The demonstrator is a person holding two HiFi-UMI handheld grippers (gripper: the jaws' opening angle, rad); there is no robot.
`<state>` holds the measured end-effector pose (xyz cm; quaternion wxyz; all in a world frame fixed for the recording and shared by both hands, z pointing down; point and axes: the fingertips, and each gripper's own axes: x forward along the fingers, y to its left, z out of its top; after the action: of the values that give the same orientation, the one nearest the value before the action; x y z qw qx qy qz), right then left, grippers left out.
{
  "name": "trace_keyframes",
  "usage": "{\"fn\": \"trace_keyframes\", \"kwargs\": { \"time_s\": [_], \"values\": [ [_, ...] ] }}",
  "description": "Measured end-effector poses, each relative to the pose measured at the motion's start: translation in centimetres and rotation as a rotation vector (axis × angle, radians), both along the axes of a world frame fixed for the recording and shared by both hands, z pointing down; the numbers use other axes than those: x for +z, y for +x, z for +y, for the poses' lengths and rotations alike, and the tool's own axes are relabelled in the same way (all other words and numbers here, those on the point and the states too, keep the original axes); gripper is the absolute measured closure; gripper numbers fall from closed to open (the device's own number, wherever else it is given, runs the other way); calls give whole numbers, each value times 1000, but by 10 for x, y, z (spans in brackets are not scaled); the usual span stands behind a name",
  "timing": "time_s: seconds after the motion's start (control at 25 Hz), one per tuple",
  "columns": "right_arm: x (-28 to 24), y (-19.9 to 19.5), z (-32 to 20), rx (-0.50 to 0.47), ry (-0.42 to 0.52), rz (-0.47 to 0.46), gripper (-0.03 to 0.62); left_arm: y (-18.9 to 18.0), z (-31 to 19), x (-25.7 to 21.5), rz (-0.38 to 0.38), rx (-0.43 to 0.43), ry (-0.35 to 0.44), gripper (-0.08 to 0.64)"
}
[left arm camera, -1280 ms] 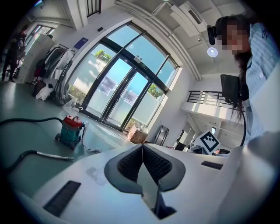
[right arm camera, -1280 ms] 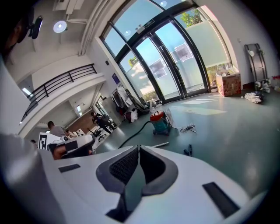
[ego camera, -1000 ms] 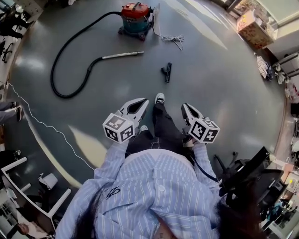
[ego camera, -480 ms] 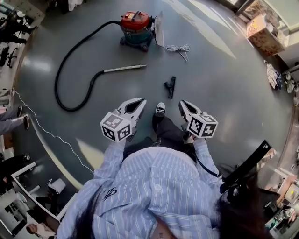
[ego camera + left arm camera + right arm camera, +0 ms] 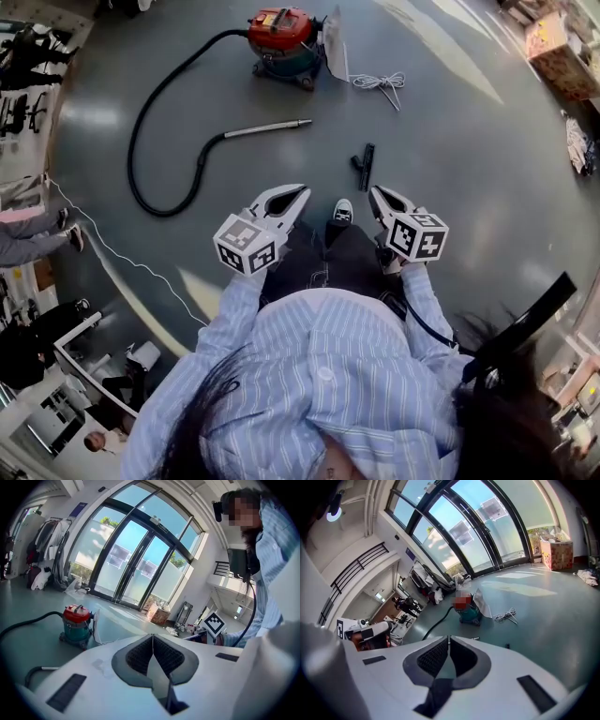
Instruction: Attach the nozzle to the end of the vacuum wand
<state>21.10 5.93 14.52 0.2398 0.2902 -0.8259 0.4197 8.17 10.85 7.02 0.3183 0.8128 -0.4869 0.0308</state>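
Both clenched on nothing, your left gripper (image 5: 296, 193) and right gripper (image 5: 377, 194) hang short of the black nozzle (image 5: 365, 166) lying on the floor (image 5: 450, 141) apart from the metal wand (image 5: 267, 127), which could skid on its hose (image 5: 164, 98) if you push without pinning it.

Vacuum kit on hall floor: materials and finishes
Grey floor (image 5: 450, 141) smooth, glossy; vacuum wand (image 5: 267, 127) bright bare metal; hose (image 5: 150, 122) matt black, plastic or rubber; nozzle (image 5: 364, 166) black plastic; canister (image 5: 281, 37) lid glossy red; left gripper (image 5: 302, 192) and right gripper (image 5: 375, 191) matt white plastic, dark ribbed pads (image 5: 139, 654); shirt (image 5: 319, 375) striped cloth.
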Motion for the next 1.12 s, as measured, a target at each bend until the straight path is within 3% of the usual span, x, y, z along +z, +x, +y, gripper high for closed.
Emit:
{"fn": "trace_keyframes", "kwargs": {
  "time_s": [0.36,0.6,0.84,0.96,1.04,1.12],
  "values": [
    [36,-53,-27,114,-34,40,575,-57,-55,55,0,190,-101,552],
    [54,-94,-40,282,-18,86,575,-109,-99,87,-7,440,-129,547],
    [104,-146,-31,224,-50,75,575,-141,-118,148,-141,771,-124,449],
    [145,-154,-22,198,-107,70,568,-144,-128,191,-161,811,-167,443],
    [178,-155,-12,154,-154,42,479,-143,-131,229,-210,808,-179,439],
    [222,-146,-9,130,-168,52,466,-141,-137,276,-248,767,-189,434]
  ]
}}
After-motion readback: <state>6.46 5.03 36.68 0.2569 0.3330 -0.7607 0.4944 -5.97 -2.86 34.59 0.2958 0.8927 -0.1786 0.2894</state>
